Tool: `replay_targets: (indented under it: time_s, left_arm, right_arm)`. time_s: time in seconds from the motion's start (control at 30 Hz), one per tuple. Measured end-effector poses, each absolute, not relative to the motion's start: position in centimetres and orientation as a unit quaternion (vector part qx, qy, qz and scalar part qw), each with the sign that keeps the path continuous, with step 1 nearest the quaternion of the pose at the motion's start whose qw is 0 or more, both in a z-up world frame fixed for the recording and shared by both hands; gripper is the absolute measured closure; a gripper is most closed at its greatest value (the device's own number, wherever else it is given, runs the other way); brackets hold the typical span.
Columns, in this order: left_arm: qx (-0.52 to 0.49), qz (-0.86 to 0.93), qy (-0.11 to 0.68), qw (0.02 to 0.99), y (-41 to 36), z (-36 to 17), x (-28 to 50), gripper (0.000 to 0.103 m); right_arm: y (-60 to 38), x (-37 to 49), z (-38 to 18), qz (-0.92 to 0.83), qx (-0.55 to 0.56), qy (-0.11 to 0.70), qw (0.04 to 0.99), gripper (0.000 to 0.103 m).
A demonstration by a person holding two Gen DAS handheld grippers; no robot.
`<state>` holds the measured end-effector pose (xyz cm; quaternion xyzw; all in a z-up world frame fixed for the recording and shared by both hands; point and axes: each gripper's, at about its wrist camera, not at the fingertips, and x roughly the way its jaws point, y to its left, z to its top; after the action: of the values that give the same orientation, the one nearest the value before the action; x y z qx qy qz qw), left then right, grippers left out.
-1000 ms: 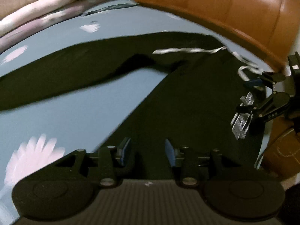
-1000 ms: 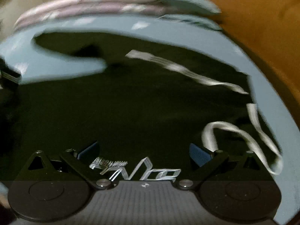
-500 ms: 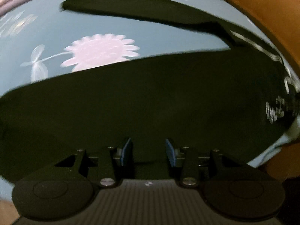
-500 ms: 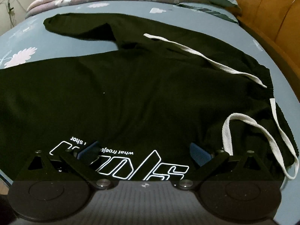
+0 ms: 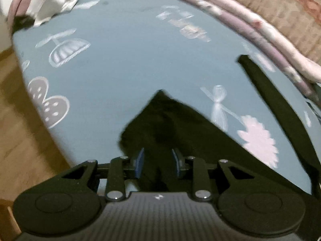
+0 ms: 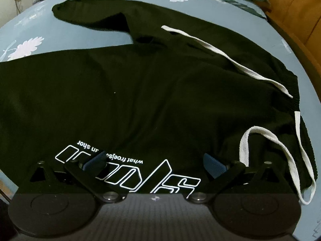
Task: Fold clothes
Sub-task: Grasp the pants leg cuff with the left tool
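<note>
The left gripper (image 5: 157,161) is closing, black cloth between its pads but not yet pinched. The right gripper (image 6: 154,162) stands wide open over the printed lettering (image 6: 128,170). The black sweatpants (image 6: 140,92) lie spread on the blue bedsheet (image 5: 124,64) — white drawstring (image 6: 226,58) across the waistband. Folded quilts (image 5: 260,30) lie beyond.
</note>
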<state>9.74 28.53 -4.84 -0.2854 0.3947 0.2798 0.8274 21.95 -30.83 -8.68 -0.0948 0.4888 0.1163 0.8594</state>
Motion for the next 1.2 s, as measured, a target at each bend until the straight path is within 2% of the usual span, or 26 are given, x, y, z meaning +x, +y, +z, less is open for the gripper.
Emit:
replay_targets:
  time_s: [0.17, 0.3, 0.5, 0.57, 0.63, 0.67, 0.77, 1.0, 1.03, 1.07, 1.2]
  left_arm:
    - [-0.303, 0.287, 0.395, 0.818, 30.7, -7.4, 10.2, 0.076]
    - [-0.305, 0.288, 0.395, 0.817, 31.7, -7.5, 10.0, 0.069]
    - [-0.319, 0.282, 0.4, 0.812, 31.4, -7.5, 9.5, 0.068]
    - [-0.297, 0.285, 0.405, 0.817, 30.6, -7.7, 9.9, 0.071]
    - [-0.264, 0.287, 0.418, 0.821, 29.8, -7.7, 10.5, 0.086]
    - [-0.258, 0.286, 0.423, 0.82, 29.4, -7.6, 10.7, 0.09]
    - [-0.24, 0.301, 0.416, 0.824, 28.5, -6.5, 10.4, 0.091]
    - [-0.247, 0.321, 0.416, 0.814, 28.2, -5.6, 8.3, 0.09]
    - [-0.245, 0.321, 0.416, 0.815, 28.3, -5.8, 8.3, 0.088]
    - [-0.243, 0.322, 0.417, 0.815, 28.4, -6.0, 8.2, 0.081]
    - [-0.252, 0.336, 0.427, 0.8, 29.0, -6.0, 7.8, 0.077]
  right_arm:
    - [-30.5, 22.2, -8.5, 0.105, -0.096, 0.5, 0.854, 0.0]
    - [-30.1, 22.0, -8.1, 0.081, -0.087, 0.499, 0.858, 0.0]
    - [-29.6, 21.2, -7.1, 0.067, -0.058, 0.483, 0.871, 0.0]
    - [-29.4, 21.6, -6.6, 0.065, -0.053, 0.476, 0.875, 0.0]
    - [-29.4, 21.9, -6.1, 0.066, -0.044, 0.469, 0.879, 0.0]
    - [-29.4, 22.1, -5.8, 0.069, -0.037, 0.466, 0.881, 0.0]
    - [-29.4, 22.6, -5.0, 0.076, -0.037, 0.459, 0.885, 0.0]
    - [-29.9, 23.3, -5.0, 0.087, -0.045, 0.46, 0.883, 0.0]
    - [-30.0, 23.3, -5.1, 0.087, -0.043, 0.462, 0.882, 0.0]
    - [-29.9, 23.4, -5.2, 0.091, -0.041, 0.463, 0.881, 0.0]
    - [-29.4, 23.6, -5.4, 0.102, -0.048, 0.464, 0.879, 0.0]
